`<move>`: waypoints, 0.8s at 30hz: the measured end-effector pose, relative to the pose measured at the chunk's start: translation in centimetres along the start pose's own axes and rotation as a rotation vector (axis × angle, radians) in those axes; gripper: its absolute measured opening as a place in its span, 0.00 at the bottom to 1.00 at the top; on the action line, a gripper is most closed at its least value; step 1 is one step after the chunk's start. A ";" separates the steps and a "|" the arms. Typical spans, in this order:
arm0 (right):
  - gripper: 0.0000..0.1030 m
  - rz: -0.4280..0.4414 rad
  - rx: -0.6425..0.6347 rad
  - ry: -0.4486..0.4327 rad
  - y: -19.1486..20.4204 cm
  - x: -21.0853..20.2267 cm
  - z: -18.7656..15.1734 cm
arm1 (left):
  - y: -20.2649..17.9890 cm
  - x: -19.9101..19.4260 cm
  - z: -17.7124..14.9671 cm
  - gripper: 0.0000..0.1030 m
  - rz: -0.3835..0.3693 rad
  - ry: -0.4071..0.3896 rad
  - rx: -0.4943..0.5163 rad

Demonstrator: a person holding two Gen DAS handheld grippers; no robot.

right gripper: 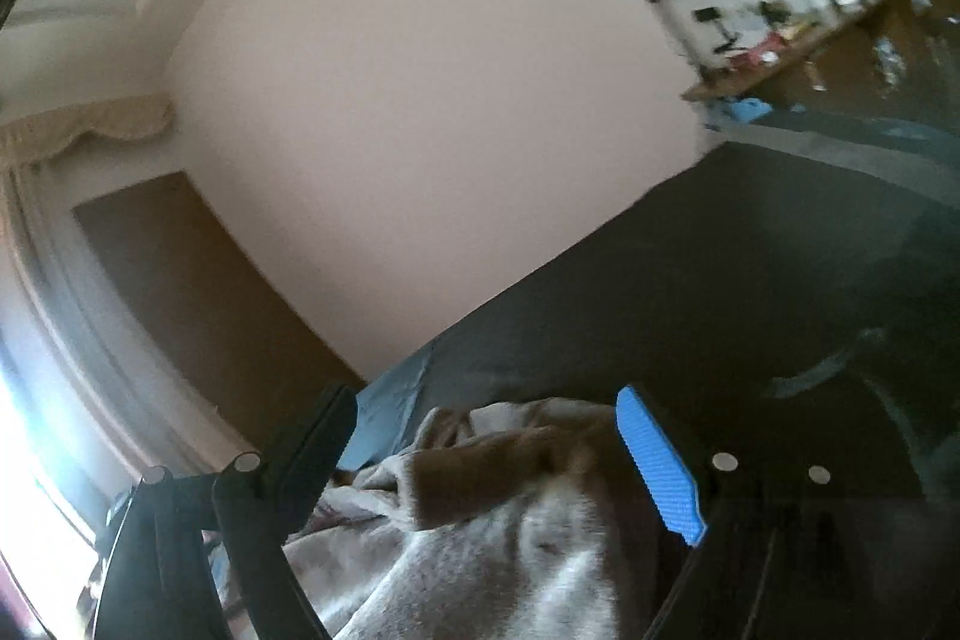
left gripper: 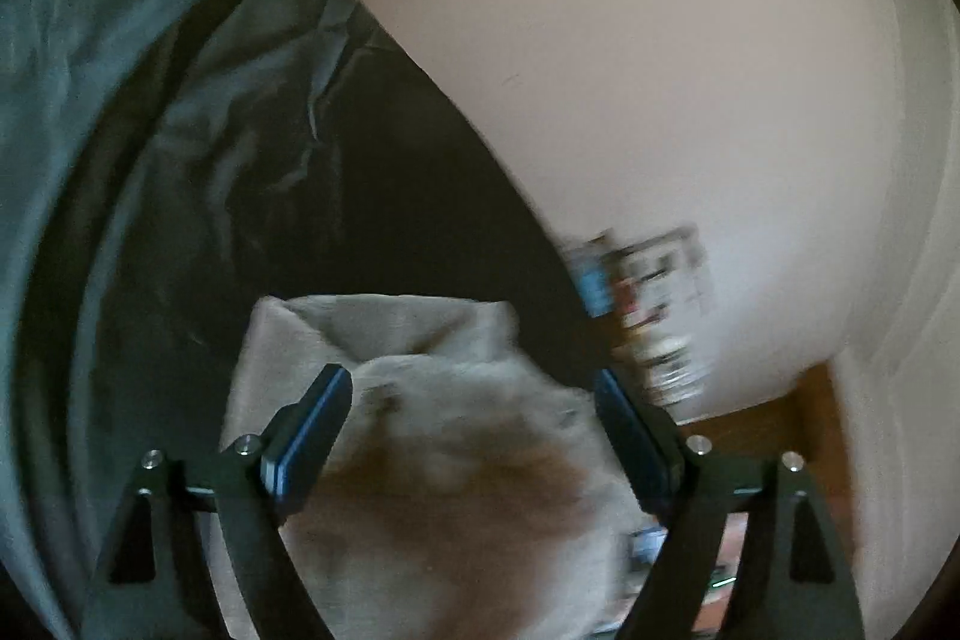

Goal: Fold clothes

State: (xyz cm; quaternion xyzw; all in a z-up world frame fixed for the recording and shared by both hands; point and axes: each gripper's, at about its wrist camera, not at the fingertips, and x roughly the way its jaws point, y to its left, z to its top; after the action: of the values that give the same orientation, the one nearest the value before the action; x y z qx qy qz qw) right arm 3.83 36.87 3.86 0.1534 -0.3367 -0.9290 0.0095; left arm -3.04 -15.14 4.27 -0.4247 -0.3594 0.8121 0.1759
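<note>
Beige garment (left gripper: 432, 436) bunched on dark bedspread (left gripper: 384, 196), lying between wide-open jaws of left gripper (left gripper: 474, 400) and right gripper (right gripper: 486, 418) — neither pinching it — risk: folds slump and unravel, since nothing pins the cloth.

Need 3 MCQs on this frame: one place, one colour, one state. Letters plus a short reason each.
1. Where does the beige garment lie in the left wrist view?
A. on the pale wall
B. on the dark bedcover, below and between the fingers
C. on the wooden shelf

2. What colour is the pad on the right gripper?
A. red
B. green
C. blue

3. How do the left gripper jaws stand?
A. spread wide, pressing nothing
B. shut on the garment
C. shut on nothing

Answers: B, the cloth rests on the dark cover; C, one pad shows bright blue; A, both fingers stand clear of the cloth.
</note>
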 end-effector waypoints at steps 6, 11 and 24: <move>0.88 -0.028 -0.173 0.002 2.7 0.2 -0.5 | -4.9 -0.2 -3.7 0.83 0.306 -0.121 0.572; 0.88 0.004 -0.405 0.039 5.4 0.9 -1.8 | -7.7 0.9 -6.4 0.83 0.353 -0.139 0.965; 0.88 -0.073 -0.971 0.418 9.8 8.7 -4.9 | -7.0 6.7 -3.0 0.83 0.250 0.134 1.000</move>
State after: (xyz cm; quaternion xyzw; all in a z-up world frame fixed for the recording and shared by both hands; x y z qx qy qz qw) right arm -3.85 25.16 4.00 0.3248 0.1468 -0.9273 0.1141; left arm -4.55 -5.13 4.45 -0.3795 0.1378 0.8704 0.2817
